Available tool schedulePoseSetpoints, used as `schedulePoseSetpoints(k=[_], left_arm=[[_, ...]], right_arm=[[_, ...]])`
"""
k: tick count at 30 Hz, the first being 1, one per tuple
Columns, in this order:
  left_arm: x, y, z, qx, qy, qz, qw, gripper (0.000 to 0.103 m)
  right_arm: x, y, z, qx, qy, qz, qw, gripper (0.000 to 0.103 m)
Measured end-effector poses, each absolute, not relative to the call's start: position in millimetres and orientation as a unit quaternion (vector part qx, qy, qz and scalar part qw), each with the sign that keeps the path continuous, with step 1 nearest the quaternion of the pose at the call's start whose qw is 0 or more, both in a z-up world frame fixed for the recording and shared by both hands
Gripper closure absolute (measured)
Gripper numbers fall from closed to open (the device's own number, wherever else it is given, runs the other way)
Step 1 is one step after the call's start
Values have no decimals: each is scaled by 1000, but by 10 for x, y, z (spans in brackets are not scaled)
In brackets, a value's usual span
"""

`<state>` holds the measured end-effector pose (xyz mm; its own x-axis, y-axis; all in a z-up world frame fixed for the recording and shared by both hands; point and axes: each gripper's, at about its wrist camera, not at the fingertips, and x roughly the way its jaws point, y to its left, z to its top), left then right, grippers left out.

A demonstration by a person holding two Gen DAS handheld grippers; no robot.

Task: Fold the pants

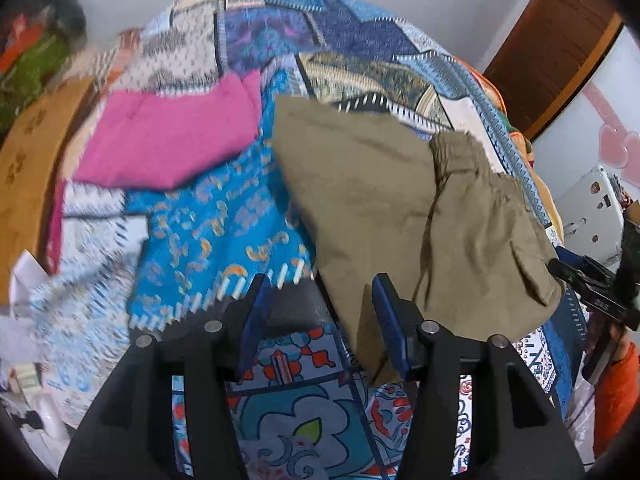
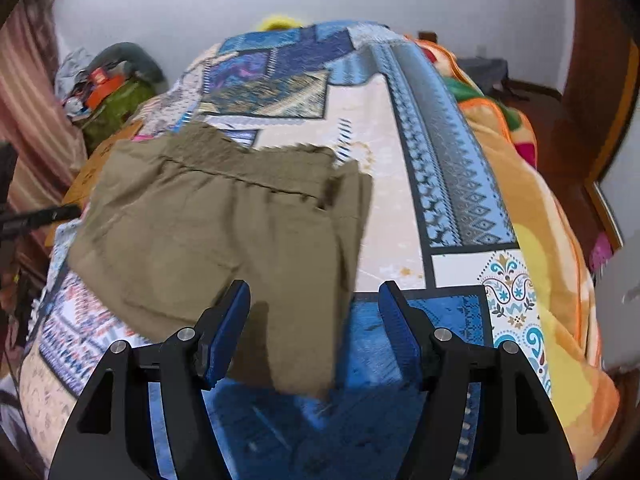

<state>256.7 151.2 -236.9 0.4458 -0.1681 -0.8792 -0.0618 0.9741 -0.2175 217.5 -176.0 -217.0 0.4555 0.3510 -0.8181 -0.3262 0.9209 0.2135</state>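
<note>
Olive pants [image 2: 224, 216] lie ahead-left of the wide-open, empty right gripper [image 2: 314, 300], near hem between its jaws; left gripper [image 1: 318, 292], equally wide, flanks their left edge.

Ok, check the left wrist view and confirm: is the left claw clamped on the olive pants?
No: the left claw is open, and the olive pants lie loose on the patterned bedspread, only their near corner reaching between the blue pads.

Patchwork bedspread [image 2: 408, 208] carries olive pants [image 2: 224, 232] and pink cloth [image 1: 168, 144].
</note>
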Motion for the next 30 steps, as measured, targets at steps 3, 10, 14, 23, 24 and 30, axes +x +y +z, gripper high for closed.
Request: schedulePoseSetpoints(k=[3, 10, 14, 23, 24, 30], left_arm=[[2610, 1457, -2452, -128, 530, -50, 837, 50], [2868, 1288, -2453, -120, 527, -75, 838, 50], [2997, 1206, -2483, -112, 525, -89, 839, 50], [3129, 1165, -2507, -118, 522, -69, 842, 82], [3127, 1178, -2500, -120, 521, -66, 842, 85], [3031, 1137, -2299, -92, 500, -40, 860, 97]], right_arm=[[2267, -1776, -2294, 16, 494, 191, 848, 40], [2445, -1788, -2434, 66, 499, 208, 838, 40], [2529, -1774, -2482, 84, 501, 224, 832, 40], [2685, -1730, -2533, 106, 508, 238, 821, 72], [2685, -1726, -2526, 102, 508, 235, 822, 75], [2598, -1667, -2352, 67, 484, 227, 843, 91]])
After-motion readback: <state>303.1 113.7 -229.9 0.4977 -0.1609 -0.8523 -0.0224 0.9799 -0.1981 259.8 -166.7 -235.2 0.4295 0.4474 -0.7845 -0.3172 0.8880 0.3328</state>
